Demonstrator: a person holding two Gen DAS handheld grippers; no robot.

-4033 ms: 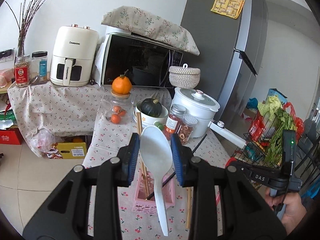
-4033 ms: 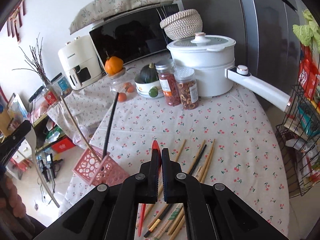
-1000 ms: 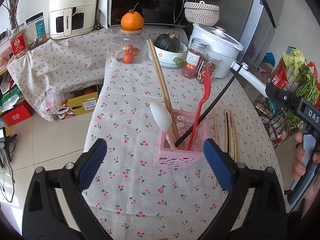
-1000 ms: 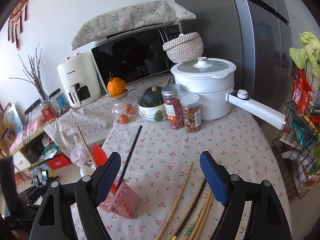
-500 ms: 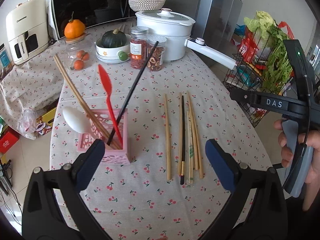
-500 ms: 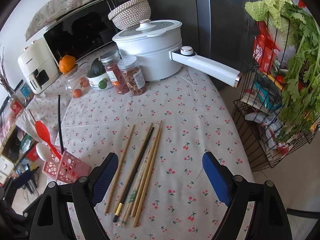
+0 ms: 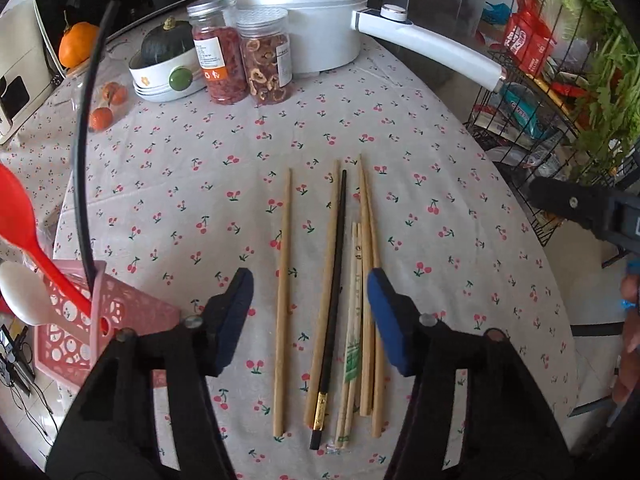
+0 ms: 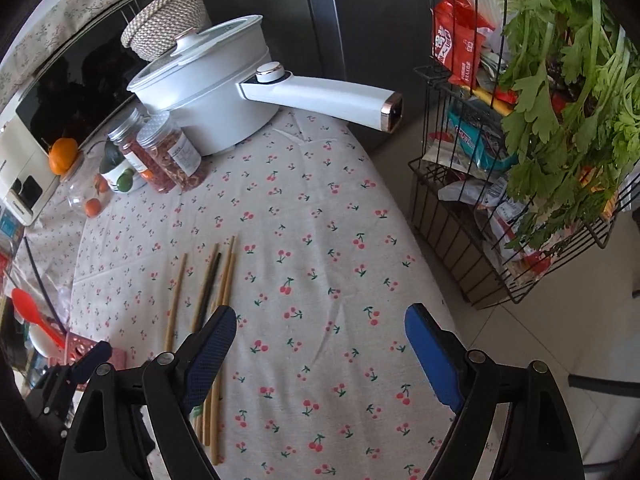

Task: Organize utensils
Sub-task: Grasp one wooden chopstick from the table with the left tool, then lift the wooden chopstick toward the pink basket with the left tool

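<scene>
While the left gripper [image 7: 310, 312] hangs over the cherry-print tablecloth [image 7: 440, 184], its blue-padded jaws have just been closing and now stand about half spread, with several of the loose chopsticks [image 7: 344, 292] lying on the cloth between them; the pads press on none of them. Those chopsticks serve as the landmark: a group of pale wooden sticks and one black chopstick [image 7: 333, 288] with a gold band near its end, lying roughly parallel, with one wooden stick [image 7: 283, 280] a little apart on the side toward the basket. Left of the chopsticks, at the table's edge, sits the pink perforated basket [image 7: 120, 316], which holds a red spoon [image 7: 24, 232], a white spoon [image 7: 22, 292] and a long black stick [image 7: 82, 152] leaning out of it. Beyond the chopsticks stand two clear jars [image 7: 244, 56] of dried goods, a bowl with a dark green squash [image 7: 166, 44], and a white pot [image 7: 304, 4] whose long handle reaches out to the right. The right gripper [image 8: 320, 340] is spread wide with nothing between its pads, held above bare cloth just right of the chopsticks. Farther right of them, off the table, a wire rack [image 8: 460, 216] carries leafy greens and packets.
</scene>
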